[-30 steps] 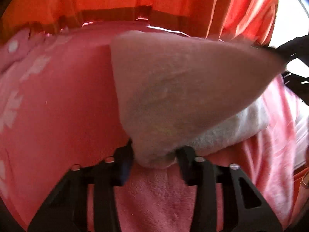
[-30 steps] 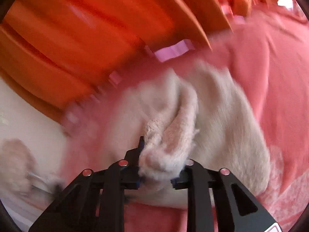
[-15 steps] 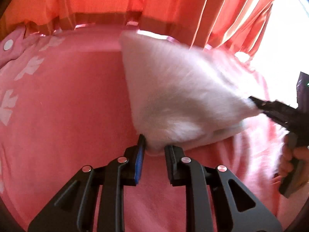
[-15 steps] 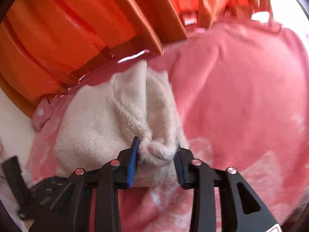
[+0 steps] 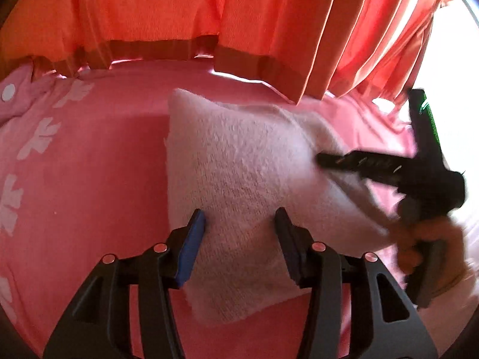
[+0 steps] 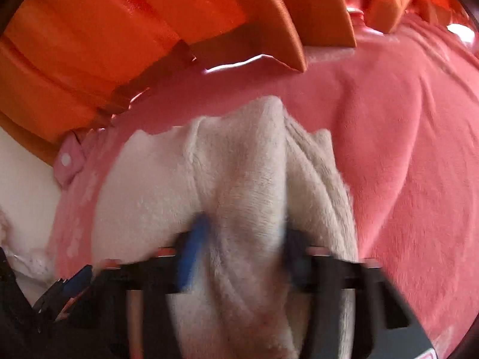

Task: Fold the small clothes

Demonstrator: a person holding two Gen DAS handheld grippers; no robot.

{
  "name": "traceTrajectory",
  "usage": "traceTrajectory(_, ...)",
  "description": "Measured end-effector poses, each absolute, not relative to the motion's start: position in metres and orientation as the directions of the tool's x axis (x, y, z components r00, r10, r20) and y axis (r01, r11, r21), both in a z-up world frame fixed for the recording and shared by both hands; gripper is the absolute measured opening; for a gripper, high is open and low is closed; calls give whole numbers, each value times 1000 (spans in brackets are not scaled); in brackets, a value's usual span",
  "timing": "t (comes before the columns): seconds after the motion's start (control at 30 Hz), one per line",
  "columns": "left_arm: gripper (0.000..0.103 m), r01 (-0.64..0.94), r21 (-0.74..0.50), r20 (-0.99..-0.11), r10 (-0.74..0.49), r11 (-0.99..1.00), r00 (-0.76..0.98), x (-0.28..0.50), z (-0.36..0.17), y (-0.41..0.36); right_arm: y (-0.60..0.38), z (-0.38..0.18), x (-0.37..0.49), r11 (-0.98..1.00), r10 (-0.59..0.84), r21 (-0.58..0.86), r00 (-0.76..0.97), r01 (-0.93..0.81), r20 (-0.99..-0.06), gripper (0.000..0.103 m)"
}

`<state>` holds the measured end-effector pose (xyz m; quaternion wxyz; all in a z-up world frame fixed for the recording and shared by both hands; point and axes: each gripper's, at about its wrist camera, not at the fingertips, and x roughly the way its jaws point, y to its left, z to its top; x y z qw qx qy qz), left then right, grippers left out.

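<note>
A small cream fleece garment [image 5: 239, 164] lies folded on the pink bedspread [image 5: 89, 185]. My left gripper [image 5: 239, 221] hovers over its near edge. Its jaws are opening and stand wide, with the cloth lying under them and the pads not pressing it. A person's hand [image 5: 425, 239] holds my right gripper [image 5: 323, 160] against the garment's right side. In the blurred right wrist view a raised ridge of the fleece garment [image 6: 248, 164] fills the gap of the right gripper [image 6: 242, 233]. Its jaws are closing on that ridge.
Orange curtains [image 5: 209, 15] hang along the far edge of the bed. The bedspread has white flower prints at the left [image 5: 39, 137]. A pink snap-button tab [image 6: 67, 161] lies at the far left, beside a white surface [image 6: 24, 185]. The left gripper's fingers [image 6: 69, 284] show at lower left.
The left gripper let go of the garment's corner, opened and drew back. The garment dropped from a stretched, lifted sheet to lying flat. The right gripper swung in over it.
</note>
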<state>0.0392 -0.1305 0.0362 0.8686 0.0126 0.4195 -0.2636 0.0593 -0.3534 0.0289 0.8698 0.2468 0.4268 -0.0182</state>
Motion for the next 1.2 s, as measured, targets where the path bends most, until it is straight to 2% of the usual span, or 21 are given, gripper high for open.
traceTrajectory(0.07, 49, 477, -163, -735, -429, 864, 525, 36, 35, -130, -357, 68, 27, 859, 189, 477, 749, 188, -635, 9)
traceTrajectory(0.13, 49, 487, -173, -728, -444, 856, 522, 34, 33, -127, -361, 84, -1, 858, 169, 487, 807, 162, -566, 8)
traceTrajectory(0.2, 49, 502, -170, -728, -451, 848, 516, 32, 30, -131, -366, 59, -3, 872, 106, 429, 764, 236, -636, 8)
traceTrajectory(0.27, 49, 514, -142, -724, -443, 846, 529, 30, 26, -136, -372, -10, 17, 876, 73, 344, 612, 338, -787, 8)
traceTrajectory(0.33, 50, 511, -109, -724, -421, 852, 546, 26, 25, -142, -375, -11, 11, 853, 83, 395, 657, 342, -749, 7)
traceTrajectory(0.43, 50, 511, -100, -727, -413, 854, 548, 26, 26, -141, -371, 27, -1, 832, 83, 444, 716, 333, -693, 9)
traceTrajectory(0.53, 50, 498, -113, -729, -412, 860, 547, 30, 24, -138, -354, 54, -20, 855, 5, 389, 745, 342, -667, 18)
traceTrajectory(0.67, 50, 497, -102, -727, -405, 862, 554, 30, 23, -138, -333, 66, -56, 872, -22, 356, 754, 336, -657, 18)
traceTrajectory(0.73, 50, 497, -90, -727, -398, 863, 560, 29, 23, -140, -317, 57, -60, 898, 4, 320, 722, 302, -691, 18)
traceTrajectory(0.8, 51, 490, -84, -729, -389, 868, 563, 29, 22, -141, -310, 29, -49, 917, -8, 247, 634, 314, -774, 16)
traceTrajectory(0.83, 51, 487, -83, -730, -386, 869, 564, 29, 22, -142, -312, 6, -42, 921, -24, 200, 560, 334, -828, 5)
traceTrajectory(0.87, 52, 487, -84, -734, -384, 869, 560, 29, 22, -144, -316, -14, -37, 919, 11, 218, 530, 329, -848, 1)
traceTrajectory(1.07, 52, 470, -75, -745, -363, 879, 559, 30, 24, -145, -317, 40, -57, 911, -36, 231, 622, 342, -782, 5)
traceTrajectory(1.17, 52, 467, -66, -745, -355, 882, 565, 29, 23, -147, -324, 2, -41, 925, -93, 114, 507, 363, -857, 4)
traceTrajectory(1.2, 52, 468, -61, -746, -352, 881, 565, 28, 23, -148, -325, -2, -41, 926, -83, 129, 524, 356, -847, 4)
